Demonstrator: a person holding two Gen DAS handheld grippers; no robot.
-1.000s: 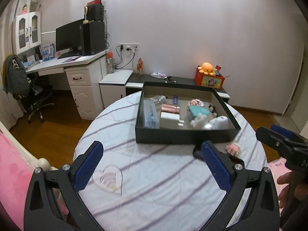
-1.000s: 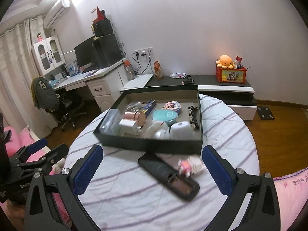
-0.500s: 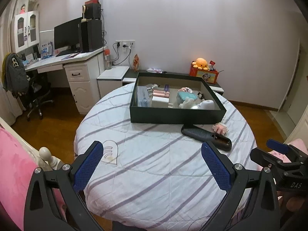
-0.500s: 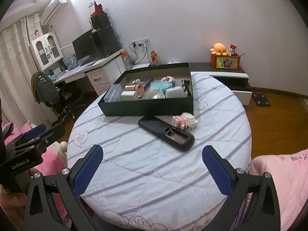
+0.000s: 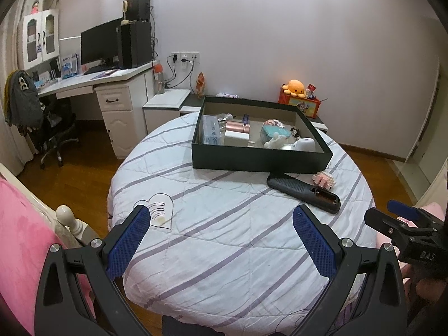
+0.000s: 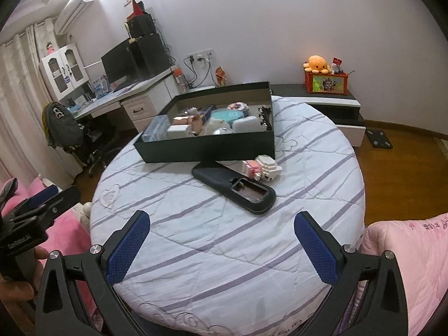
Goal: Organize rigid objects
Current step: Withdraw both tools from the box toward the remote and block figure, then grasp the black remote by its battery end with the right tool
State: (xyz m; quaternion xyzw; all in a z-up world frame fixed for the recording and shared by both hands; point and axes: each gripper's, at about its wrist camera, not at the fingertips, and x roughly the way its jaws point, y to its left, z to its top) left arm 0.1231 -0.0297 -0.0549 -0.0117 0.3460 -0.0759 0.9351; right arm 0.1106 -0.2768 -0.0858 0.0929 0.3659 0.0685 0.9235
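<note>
Both grippers have drawn back from the table since a second ago, so the round table (image 5: 238,224) now shows almost whole where before the box filled the view. The left gripper (image 5: 224,238) and the right gripper (image 6: 224,243) each hang over the near edge with jaws spread wide and nothing between them. One dark open box (image 5: 260,159) sits at 12 o'clock on the striped cloth, packed with small items too crowded to count. Outside it lie two things: one black remote (image 5: 303,193), its far end touching the box's front wall, and one pink-and-white block toy (image 5: 323,180) just beside the remote at its 2 o'clock. The right wrist view shows the remote's open, empty battery bay (image 6: 249,190) plainly; the left wrist view shows that bay only obliquely. The left view alone shows a heart outline (image 5: 158,214) stitched on the cloth at 9 o'clock.
</note>
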